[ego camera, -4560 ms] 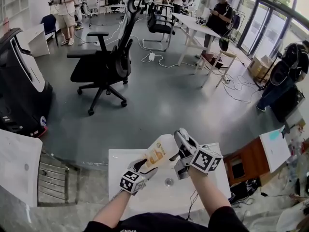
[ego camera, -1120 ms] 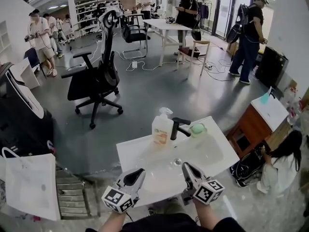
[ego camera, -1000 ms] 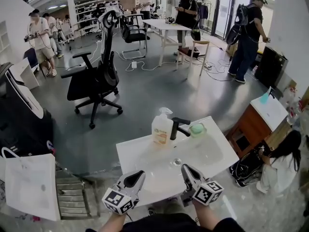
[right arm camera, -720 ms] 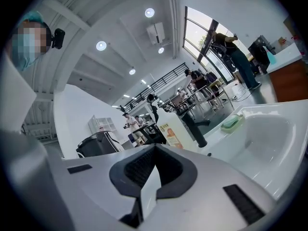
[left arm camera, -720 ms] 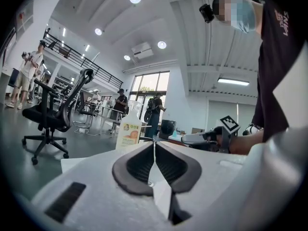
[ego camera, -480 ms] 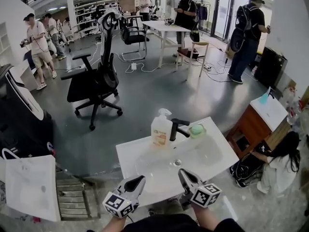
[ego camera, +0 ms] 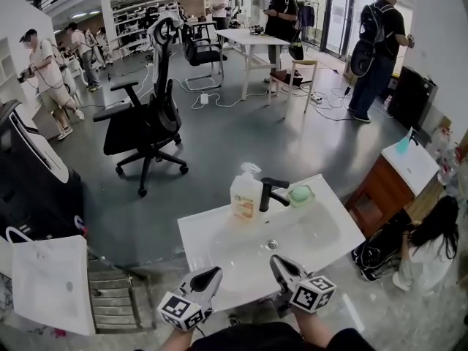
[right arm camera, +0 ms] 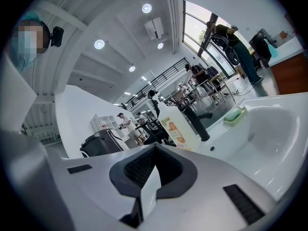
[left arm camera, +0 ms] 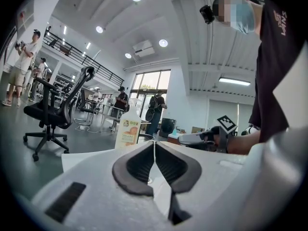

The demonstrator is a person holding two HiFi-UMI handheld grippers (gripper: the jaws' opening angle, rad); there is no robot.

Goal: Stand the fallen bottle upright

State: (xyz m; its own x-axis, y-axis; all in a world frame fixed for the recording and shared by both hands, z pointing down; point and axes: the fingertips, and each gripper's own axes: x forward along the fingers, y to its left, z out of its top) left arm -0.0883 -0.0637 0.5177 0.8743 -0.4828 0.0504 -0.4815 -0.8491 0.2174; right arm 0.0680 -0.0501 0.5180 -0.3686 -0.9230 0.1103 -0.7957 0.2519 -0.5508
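The white pump bottle (ego camera: pixel 246 194) with an orange label stands upright on the far rim of the white sink (ego camera: pixel 205 234), just left of the black tap (ego camera: pixel 268 191). It also shows upright in the left gripper view (left arm camera: pixel 127 132) and the right gripper view (right arm camera: pixel 174 125). My left gripper (ego camera: pixel 211 273) is held at the sink's near edge, shut and empty. At the near edge to its right, my right gripper (ego camera: pixel 278 263) is likewise shut with nothing between its jaws. Both are well short of the bottle.
A green soap on a dish (ego camera: pixel 300 194) lies right of the tap. A black office chair (ego camera: pixel 146 120) stands beyond the sink, a wooden cabinet (ego camera: pixel 382 196) to the right, a white bag (ego camera: pixel 47 284) and a metal rack (ego camera: pixel 113 298) to the left. Several people stand around the room.
Since 4.6 s ago both grippers have let go of the bottle, which now stands upright by the tap. Over the last second both grippers have drawn slightly back toward me.
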